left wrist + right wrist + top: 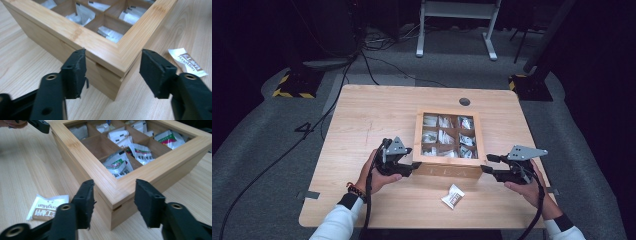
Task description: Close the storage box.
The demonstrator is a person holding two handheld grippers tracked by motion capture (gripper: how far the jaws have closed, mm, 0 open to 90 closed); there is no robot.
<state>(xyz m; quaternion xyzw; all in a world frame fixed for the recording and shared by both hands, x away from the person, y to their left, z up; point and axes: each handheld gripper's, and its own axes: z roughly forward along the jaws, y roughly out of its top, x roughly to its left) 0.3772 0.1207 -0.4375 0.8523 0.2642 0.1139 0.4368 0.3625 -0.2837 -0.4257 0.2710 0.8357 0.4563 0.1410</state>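
A bamboo tea box [417, 135] with a framed window lid stands on the wooden table [362, 125], its compartments holding several tea sachets. My left gripper [416, 165] is at the box's near left corner. In the left gripper view my left gripper [113, 71] straddles that corner of the box [75, 32] with a gap at the right pad. My right gripper [486, 164] is at the near right corner. In the right gripper view my right gripper [113, 200] stands either side of that corner of the box [82, 155], not clamped. A loose sachet [453, 196] lies in front of the box.
The loose sachet [187, 62] [47, 206] lies flat between the two hands. A round cable hole [464, 101] sits near the table's far edge. Beyond the table stand a white desk frame [457, 25], floor cables and two stand bases with yellow-black stripes [292, 86].
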